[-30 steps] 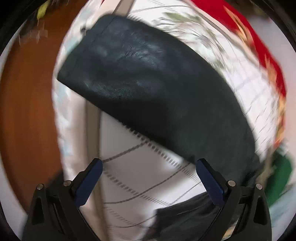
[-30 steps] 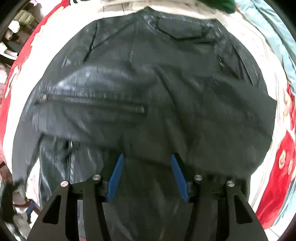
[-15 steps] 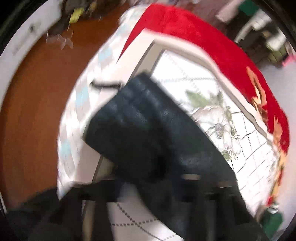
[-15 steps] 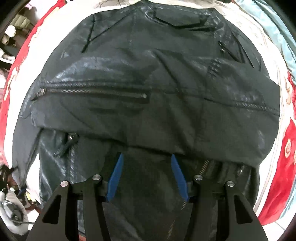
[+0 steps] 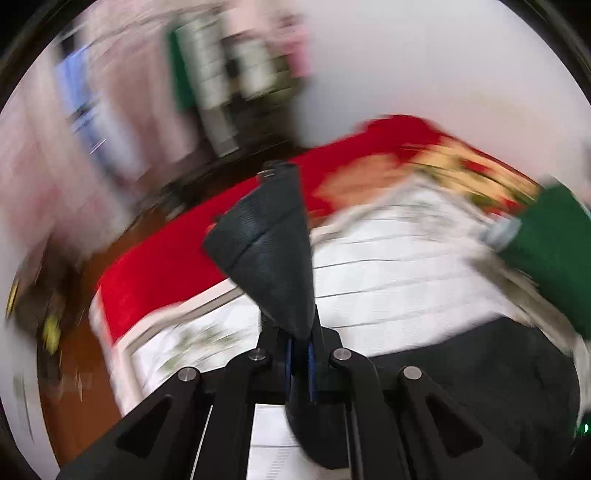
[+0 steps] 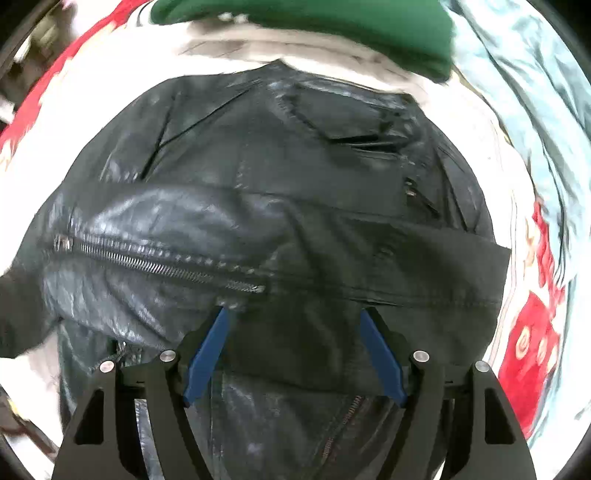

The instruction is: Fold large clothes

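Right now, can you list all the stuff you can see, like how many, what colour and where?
jacket: one, black leather, spread on the bed in front of the right tongs
jacket part: one, black ribbed, lifted up, pinched in the left tongs
sleeve zip: one, silver, on the jacket's folded-over sleeve
white sheet: one, white with thin grid lines, under the jacket
red blanket: one, red with gold flowers, along the bed's edge
green cloth: one, dark green, beyond the jacket's collar
pale blue cloth: one, light blue, at the right side
floor: brown, beside the bed
left tongs: blue pads, shut on the jacket part
right tongs: blue pads, open over the jacket
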